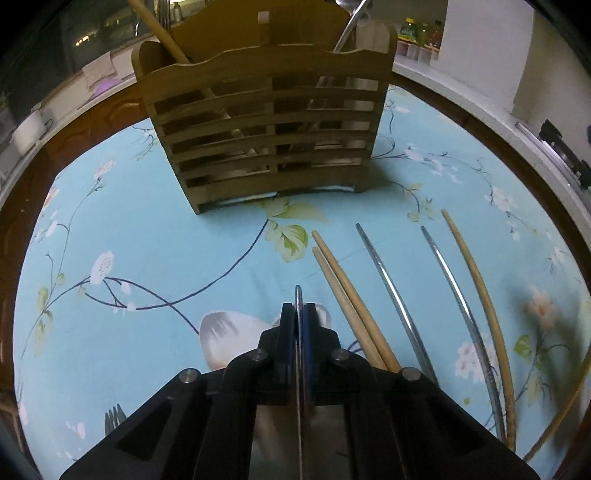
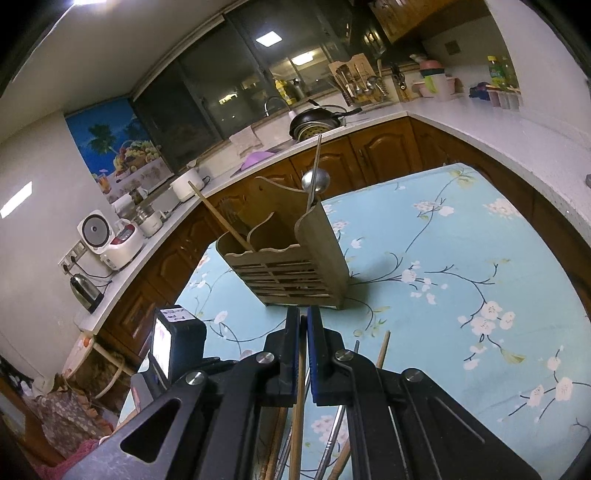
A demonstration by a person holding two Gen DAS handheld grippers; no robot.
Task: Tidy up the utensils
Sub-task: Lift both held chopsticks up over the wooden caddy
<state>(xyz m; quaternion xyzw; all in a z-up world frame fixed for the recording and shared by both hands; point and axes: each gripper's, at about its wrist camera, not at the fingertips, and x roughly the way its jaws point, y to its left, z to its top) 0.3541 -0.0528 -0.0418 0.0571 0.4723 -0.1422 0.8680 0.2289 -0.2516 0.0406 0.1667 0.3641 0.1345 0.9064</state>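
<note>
A slatted wooden utensil holder [image 1: 266,133] stands on the floral blue tablecloth; it also shows in the right wrist view [image 2: 288,262]. It holds a wooden utensil [image 1: 159,29] on its left and a metal spoon [image 2: 315,181] on its right. My left gripper [image 1: 300,314] is shut on a thin metal utensil handle [image 1: 298,295], low over a ceramic spoon [image 1: 229,332]. A wooden chopstick pair [image 1: 347,295], two metal chopsticks [image 1: 388,280] and a bamboo chopstick [image 1: 476,277] lie to its right. My right gripper [image 2: 303,332] is shut on a wooden chopstick [image 2: 298,398], raised before the holder.
A fork [image 1: 112,417] lies at the lower left. The left gripper's camera unit [image 2: 177,343] sits just left of my right gripper. A wooden table rim [image 1: 443,99] borders the cloth. Kitchen counters with appliances [image 2: 107,236] and a sink with pans [image 2: 317,122] stand beyond.
</note>
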